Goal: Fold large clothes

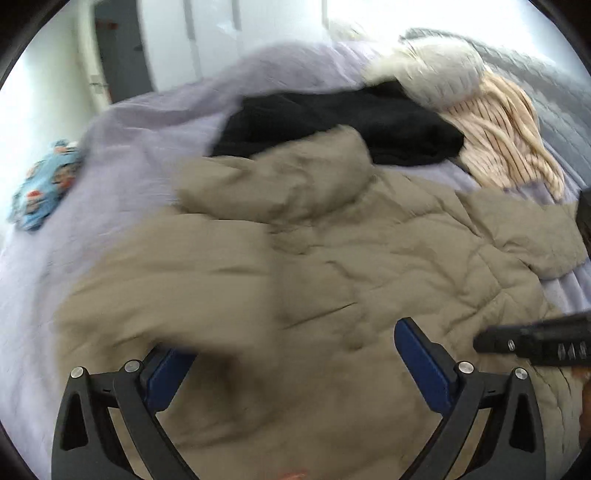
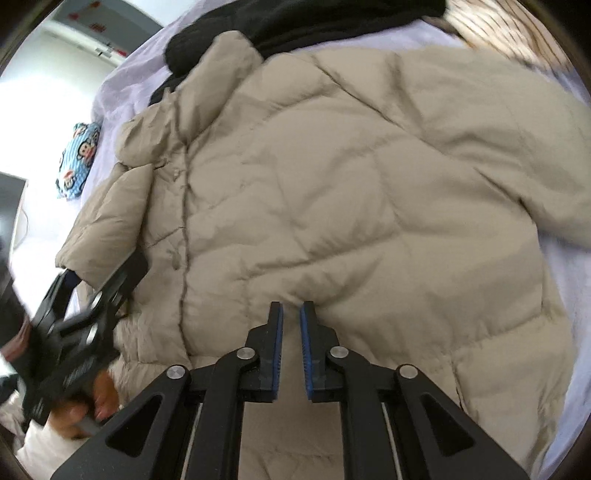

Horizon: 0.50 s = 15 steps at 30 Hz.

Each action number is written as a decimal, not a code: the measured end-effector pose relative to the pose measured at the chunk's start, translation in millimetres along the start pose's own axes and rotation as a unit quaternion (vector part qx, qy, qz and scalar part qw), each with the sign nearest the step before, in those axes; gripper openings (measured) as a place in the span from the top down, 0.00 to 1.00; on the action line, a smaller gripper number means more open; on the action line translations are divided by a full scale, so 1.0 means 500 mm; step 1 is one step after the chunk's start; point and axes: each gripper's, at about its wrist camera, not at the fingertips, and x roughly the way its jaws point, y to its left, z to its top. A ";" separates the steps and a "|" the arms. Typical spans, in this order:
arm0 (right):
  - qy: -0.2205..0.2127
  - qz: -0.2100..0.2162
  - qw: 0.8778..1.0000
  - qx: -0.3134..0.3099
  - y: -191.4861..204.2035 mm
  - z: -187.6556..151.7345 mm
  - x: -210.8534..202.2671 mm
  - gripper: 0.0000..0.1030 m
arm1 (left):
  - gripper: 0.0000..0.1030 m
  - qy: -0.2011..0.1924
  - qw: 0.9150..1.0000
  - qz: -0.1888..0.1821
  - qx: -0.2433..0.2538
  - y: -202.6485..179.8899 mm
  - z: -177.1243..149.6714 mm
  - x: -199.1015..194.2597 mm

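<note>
A beige quilted puffer jacket (image 1: pixel 332 251) lies spread on the lavender bed cover (image 1: pixel 129 147), collar toward the far side. My left gripper (image 1: pixel 284 343) stands wide open over the jacket's left side. A blurred sleeve (image 1: pixel 166 295) drapes across its left finger, and the pads do not press on it. In the right wrist view the jacket (image 2: pixel 351 184) fills the frame. My right gripper (image 2: pixel 291 306) hovers over its lower front with the jaws a narrow gap apart and nothing between them. The left gripper (image 2: pixel 99 273) shows at the left, by the sleeve's cuff (image 2: pixel 96 236).
A black garment (image 1: pixel 332 114), a cream striped knit (image 1: pixel 506 140) and a grey-white fluffy piece (image 1: pixel 443 70) lie beyond the collar. A blue cartoon pillow (image 1: pixel 44 181) sits at the bed's left. White wardrobe doors (image 1: pixel 207 33) stand behind. A person's hand (image 2: pixel 85 406) holds the left gripper.
</note>
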 end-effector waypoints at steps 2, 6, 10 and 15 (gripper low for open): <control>-0.027 0.001 0.999 -0.045 0.047 -0.004 -0.027 0.23 | 0.00 -0.014 0.999 0.038 -0.027 0.052 -0.026 -0.051; -0.062 0.011 0.984 -0.166 0.185 -0.001 -0.050 0.19 | 0.00 0.006 0.985 0.142 -0.099 0.180 -0.092 -0.096; -0.066 -0.037 0.953 -0.295 0.331 -0.028 0.004 0.18 | 0.00 0.070 0.965 0.201 -0.151 0.274 -0.178 -0.095; -0.099 -0.129 0.906 -0.390 0.452 -0.041 0.087 0.18 | 0.00 0.070 0.959 0.213 -0.175 0.289 -0.192 -0.054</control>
